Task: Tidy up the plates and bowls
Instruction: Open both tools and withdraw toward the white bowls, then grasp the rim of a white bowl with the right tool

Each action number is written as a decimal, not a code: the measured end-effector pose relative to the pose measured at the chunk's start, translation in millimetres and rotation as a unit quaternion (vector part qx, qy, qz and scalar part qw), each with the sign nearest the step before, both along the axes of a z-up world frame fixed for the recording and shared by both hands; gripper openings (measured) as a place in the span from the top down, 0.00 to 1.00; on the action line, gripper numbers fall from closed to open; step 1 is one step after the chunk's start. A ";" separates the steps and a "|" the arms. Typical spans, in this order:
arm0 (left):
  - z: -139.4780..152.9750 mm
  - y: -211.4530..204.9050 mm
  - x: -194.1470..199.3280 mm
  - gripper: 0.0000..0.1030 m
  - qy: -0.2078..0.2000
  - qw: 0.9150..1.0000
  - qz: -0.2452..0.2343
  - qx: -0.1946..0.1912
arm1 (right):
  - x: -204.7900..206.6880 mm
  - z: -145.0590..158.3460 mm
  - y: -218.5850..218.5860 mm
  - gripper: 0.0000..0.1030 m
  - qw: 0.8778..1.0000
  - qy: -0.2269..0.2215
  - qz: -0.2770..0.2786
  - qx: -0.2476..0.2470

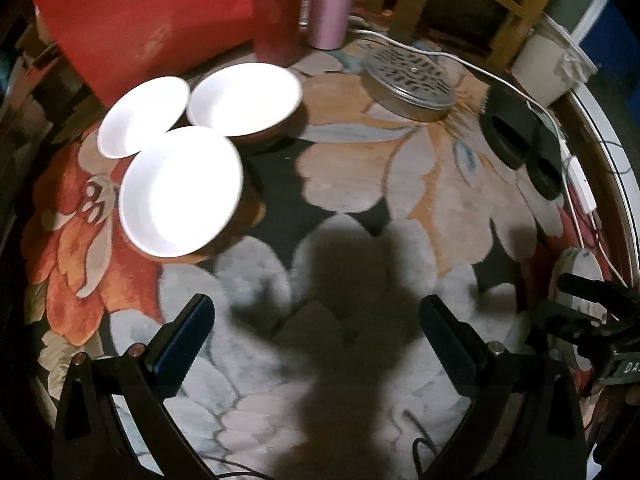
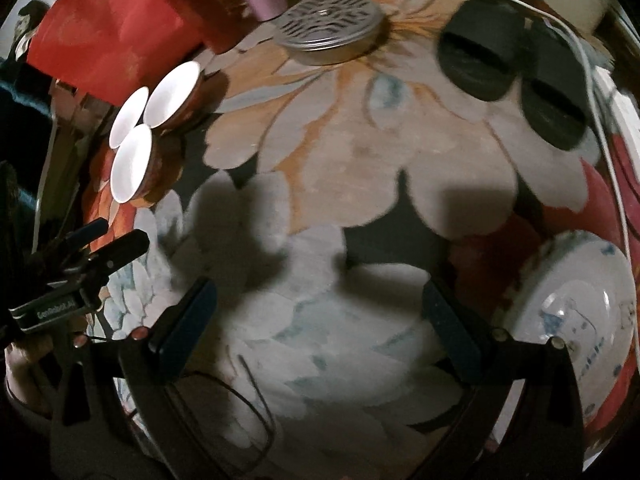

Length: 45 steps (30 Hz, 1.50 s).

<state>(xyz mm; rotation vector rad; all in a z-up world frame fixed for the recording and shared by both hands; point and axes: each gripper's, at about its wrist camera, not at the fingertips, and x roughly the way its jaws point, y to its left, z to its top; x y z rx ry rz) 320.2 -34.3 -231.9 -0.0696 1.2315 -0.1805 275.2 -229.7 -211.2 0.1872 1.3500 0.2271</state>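
Both the left gripper (image 1: pixel 316 322) and right gripper (image 2: pixel 320 308) gape empty; the patterned plate (image 2: pixel 576 304) (glare-washed) is half cut off.

Each gripper (image 1: pixel 316 344) is built of black arms tipped with dark blue, ridged pads (image 1: pixel 182 344), with round silver screws (image 1: pixel 137 349) set behind them. On the left gripper (image 2: pixel 116 246), white lettering is printed on a black body.

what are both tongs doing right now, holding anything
Left tongs: open, holding nothing, above the rug.
Right tongs: open, holding nothing, above the rug.
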 end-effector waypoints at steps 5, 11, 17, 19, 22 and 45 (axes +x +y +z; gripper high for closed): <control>-6.3 27.5 1.9 0.01 0.002 1.000 0.019 0.007 | 15.1 -5.1 33.0 0.00 0.999 0.004 0.035 0.002; -9.8 64.9 7.4 0.01 -0.004 0.999 0.047 0.015 | 29.0 -9.6 76.3 0.00 0.997 -0.002 0.080 0.004; -14.4 104.8 16.5 0.01 -0.003 0.996 0.085 0.011 | 47.0 -12.0 116.5 0.00 0.995 -0.015 0.098 0.022; -15.3 117.0 20.2 0.01 -0.002 0.995 0.102 0.002 | 52.9 -13.9 127.1 0.00 0.995 -0.018 0.095 0.034; -13.9 132.0 28.4 0.01 -0.010 0.993 0.120 -0.015 | 62.7 -19.4 140.5 0.00 0.995 -0.015 0.085 0.049; -62.0 144.3 102.8 0.86 0.008 0.997 0.079 -0.025 | 124.6 -74.4 220.8 0.79 0.994 0.036 0.045 0.094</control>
